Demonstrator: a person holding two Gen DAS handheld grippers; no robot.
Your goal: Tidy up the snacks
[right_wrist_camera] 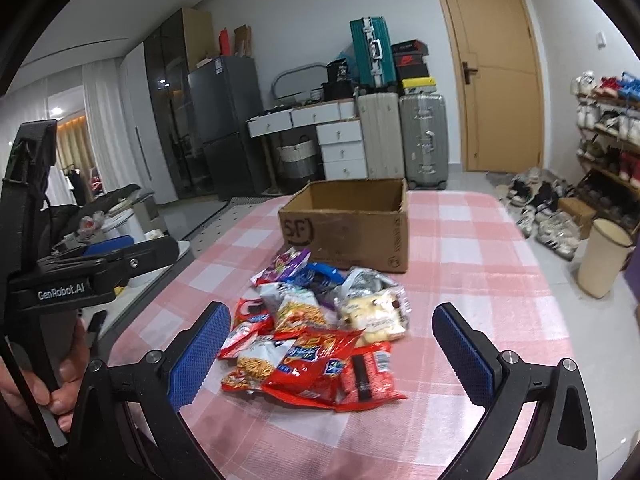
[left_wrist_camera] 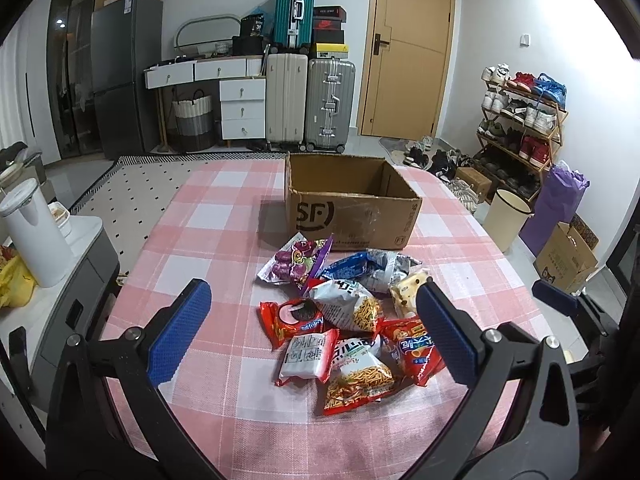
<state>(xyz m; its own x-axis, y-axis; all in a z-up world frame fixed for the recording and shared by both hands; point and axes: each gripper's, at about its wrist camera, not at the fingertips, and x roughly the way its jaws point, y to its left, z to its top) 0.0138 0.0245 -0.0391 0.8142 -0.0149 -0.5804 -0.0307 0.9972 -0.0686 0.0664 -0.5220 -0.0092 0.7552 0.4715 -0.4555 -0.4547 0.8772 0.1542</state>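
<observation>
On the pink checked tabletop (left_wrist_camera: 208,216), a heap of snack packets (left_wrist_camera: 352,320) lies just in front of an open cardboard box (left_wrist_camera: 352,204) that stands upright with its top flaps folded away. Both tongs hover above the near edge: the left tongs (left_wrist_camera: 316,334) are spread wide and hold nothing, with the heap showing between the blue pads, and the right tongs (right_wrist_camera: 334,354) are likewise released and bare, facing the same packets.

left tongs (left_wrist_camera: 316,326): spread wide, empty | right tongs (right_wrist_camera: 332,354): spread wide, empty
</observation>
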